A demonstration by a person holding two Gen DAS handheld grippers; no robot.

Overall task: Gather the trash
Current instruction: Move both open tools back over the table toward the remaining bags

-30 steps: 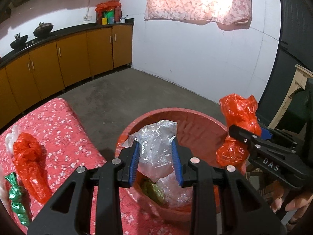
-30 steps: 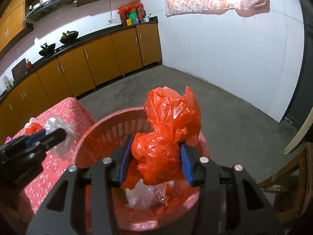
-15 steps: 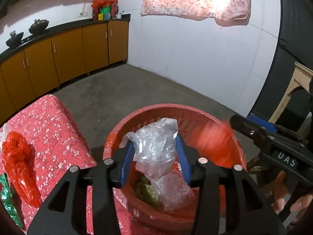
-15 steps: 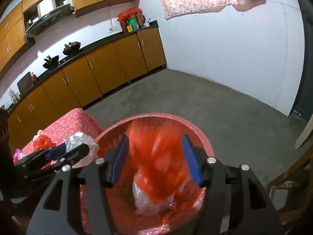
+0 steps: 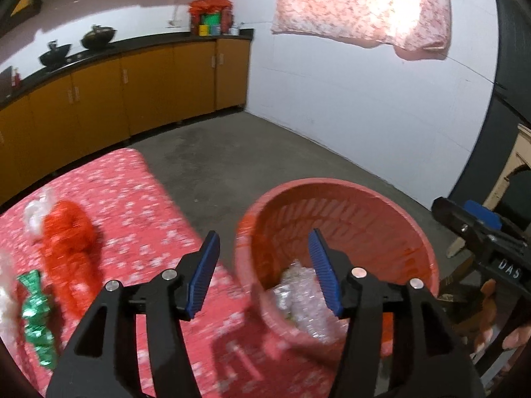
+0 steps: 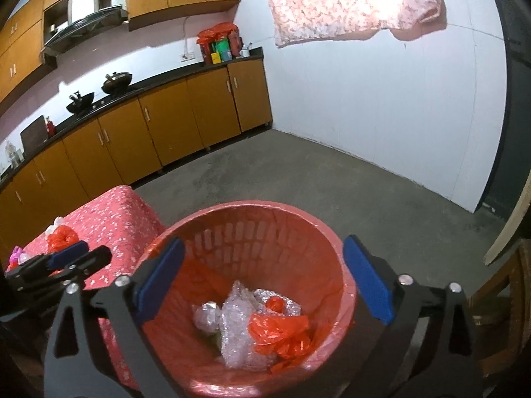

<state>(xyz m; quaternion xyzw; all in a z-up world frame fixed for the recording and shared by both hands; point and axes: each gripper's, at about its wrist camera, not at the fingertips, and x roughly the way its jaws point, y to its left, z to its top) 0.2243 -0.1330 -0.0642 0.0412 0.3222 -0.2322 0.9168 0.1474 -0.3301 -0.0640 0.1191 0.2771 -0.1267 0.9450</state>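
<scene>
A red plastic basket (image 6: 252,219) stands beside the table, also in the left wrist view (image 5: 335,189). Inside it lie clear crumpled plastic (image 6: 242,328) and a red plastic bag (image 6: 282,328). My right gripper (image 6: 262,282) is open and empty above the basket. My left gripper (image 5: 264,272) is open and empty over the basket's left rim. On the red floral tablecloth (image 5: 132,199) lie a red plastic bag (image 5: 66,245), a green foil wrapper (image 5: 36,315) and white plastic (image 5: 35,212).
Orange kitchen cabinets (image 6: 149,132) run along the back wall with pots on the counter. A grey concrete floor (image 6: 315,179) lies beyond the basket. A wooden chair (image 6: 497,285) stands at the right. A pink cloth (image 6: 348,0) hangs on the white wall.
Both grippers have opened. The red bag dropped from the right gripper and the clear plastic from the left gripper into the basket. The left gripper has shifted left.
</scene>
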